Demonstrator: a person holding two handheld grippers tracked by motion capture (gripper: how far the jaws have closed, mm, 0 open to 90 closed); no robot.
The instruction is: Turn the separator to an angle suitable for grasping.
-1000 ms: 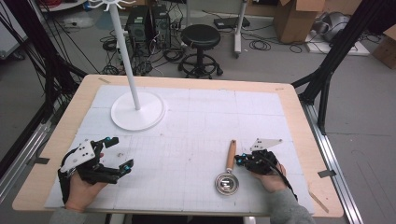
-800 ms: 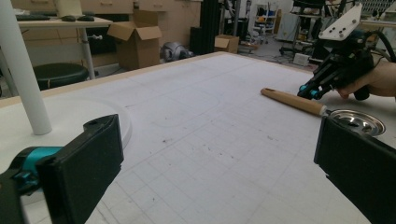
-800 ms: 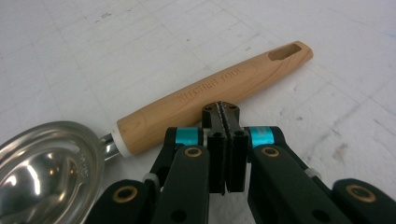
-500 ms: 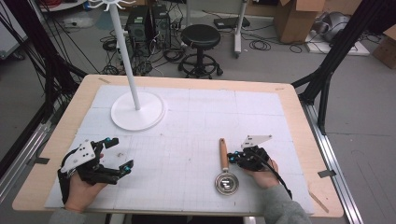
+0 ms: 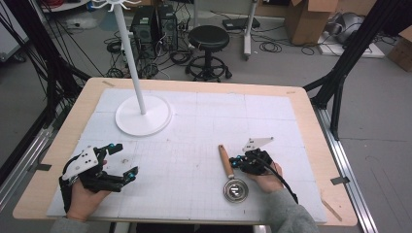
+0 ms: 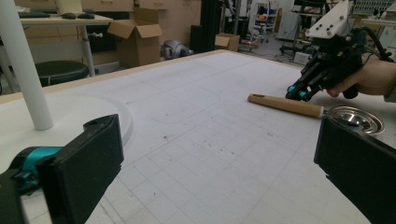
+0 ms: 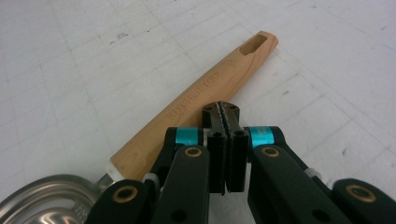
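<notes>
Near the front edge of the tabletop (image 5: 311,126), right of its middle, lies a strainer (image 5: 229,173) with a wooden handle and a round metal bowl. The handle points toward the far edge; the bowl lies nearest the front edge. The right gripper (image 5: 235,161) sits just beside the handle on its right side, held by the right hand (image 5: 266,178). In the right gripper view its jaws are pressed flat together, pad against pad, with nothing between them. Their tip (image 7: 221,110) stands against the side of the handle (image 7: 201,100), about midway along it; whether it actually touches the wood I cannot tell. The left gripper view shows the same gripper (image 6: 299,91) low at the handle, its closed jaws angled down to the wood.

Toward the front left corner, the left gripper (image 5: 122,162) rests in the left hand (image 5: 82,201), well apart from the strainer. Its jaws stand wide open and hold nothing; in the left gripper view the two black pads (image 6: 86,161) frame bare mat.

A white stand (image 5: 143,114) rises near the far left corner, its round base flat on the mat.
</notes>
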